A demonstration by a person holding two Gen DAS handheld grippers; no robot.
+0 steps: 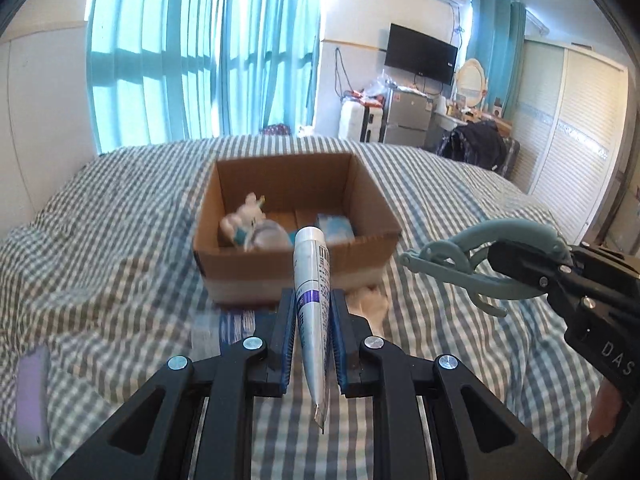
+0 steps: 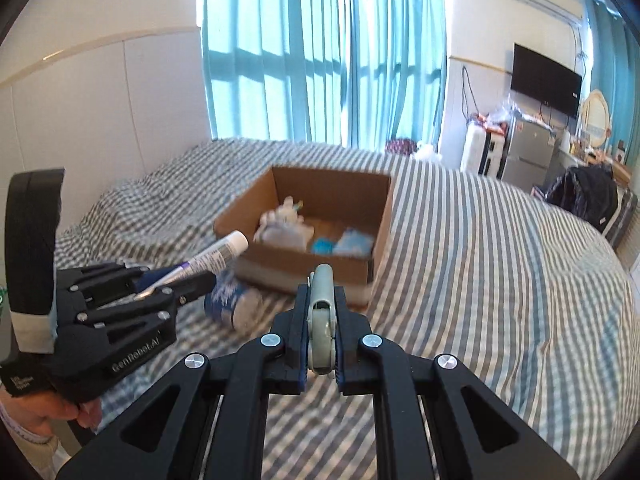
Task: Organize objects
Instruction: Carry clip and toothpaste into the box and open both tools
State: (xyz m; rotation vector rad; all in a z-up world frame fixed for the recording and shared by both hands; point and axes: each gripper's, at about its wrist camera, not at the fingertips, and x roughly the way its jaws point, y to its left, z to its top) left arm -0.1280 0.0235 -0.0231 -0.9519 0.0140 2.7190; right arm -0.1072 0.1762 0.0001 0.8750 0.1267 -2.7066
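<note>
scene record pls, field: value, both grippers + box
surface: bed with striped sheet
left gripper: shut on white tube, cap pointing toward the box
right gripper: shut on grey-green clip tool
cardboard box: open, ahead of both grippers, holds a plush toy and blue items
loose on sheet: blue-white packet by the box; purple phone
</note>
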